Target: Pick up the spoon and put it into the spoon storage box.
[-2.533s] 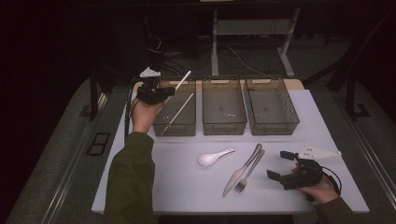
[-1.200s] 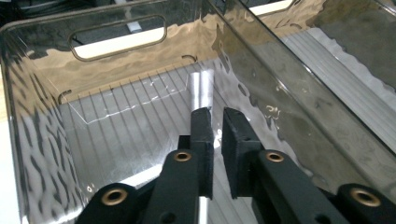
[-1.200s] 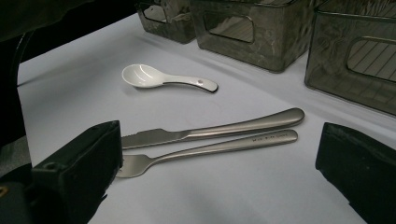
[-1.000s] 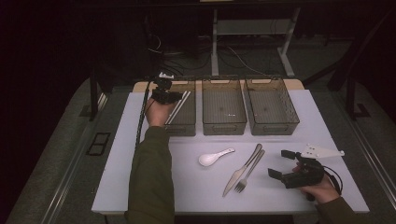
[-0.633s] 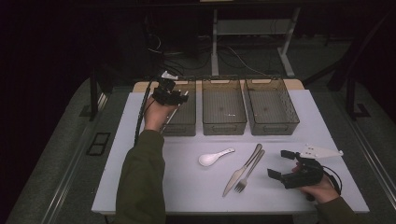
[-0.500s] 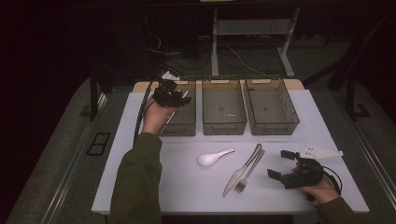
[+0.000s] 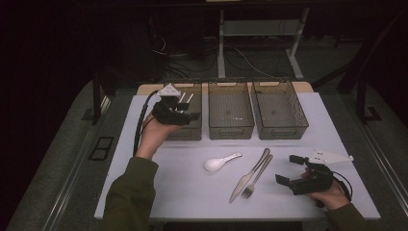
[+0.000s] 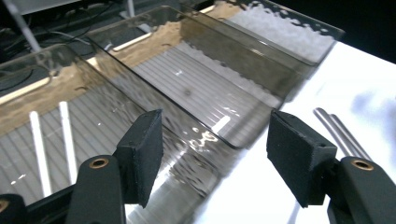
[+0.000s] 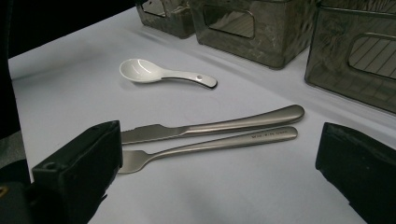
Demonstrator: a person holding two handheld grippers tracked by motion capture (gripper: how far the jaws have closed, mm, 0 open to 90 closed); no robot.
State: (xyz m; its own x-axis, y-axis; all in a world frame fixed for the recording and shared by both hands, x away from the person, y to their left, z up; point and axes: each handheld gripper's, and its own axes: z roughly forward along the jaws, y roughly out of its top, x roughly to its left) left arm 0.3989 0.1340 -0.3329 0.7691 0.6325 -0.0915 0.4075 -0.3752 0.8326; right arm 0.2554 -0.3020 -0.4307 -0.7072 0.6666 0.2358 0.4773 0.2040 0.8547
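Two white chopsticks point(image 7: 184, 100) point(image 8: 67, 135) lie in the left smoky bin point(image 7: 186, 133). My left gripper point(image 7: 188, 115) point(image 8: 215, 154) hovers over that bin's near end; its jaws have just been opening and nothing is between them. A white spoon point(image 7: 219, 162) point(image 9: 154, 72) lies mid-table, with a steel knife point(image 7: 250, 174) point(image 9: 224, 123) and a fork point(image 7: 257, 179) point(image 9: 210, 144) side by side to its right. Near the front right, my right gripper point(image 7: 287, 168) point(image 9: 222, 156) rests open, its jaws facing the knife and fork and apart from them.
A middle bin point(image 7: 231, 129) point(image 8: 196, 88) and a right bin point(image 7: 280, 131) point(image 8: 280, 32) stand beside the left one along the back of the white table point(image 7: 192, 192). Cables and table legs fill the dark floor beyond.
The left gripper held a chopstick over the left bin, lowered into it, then drew back toward the near side and rose with jaws spreading. The chopstick stayed in the bin. The right gripper kept still.
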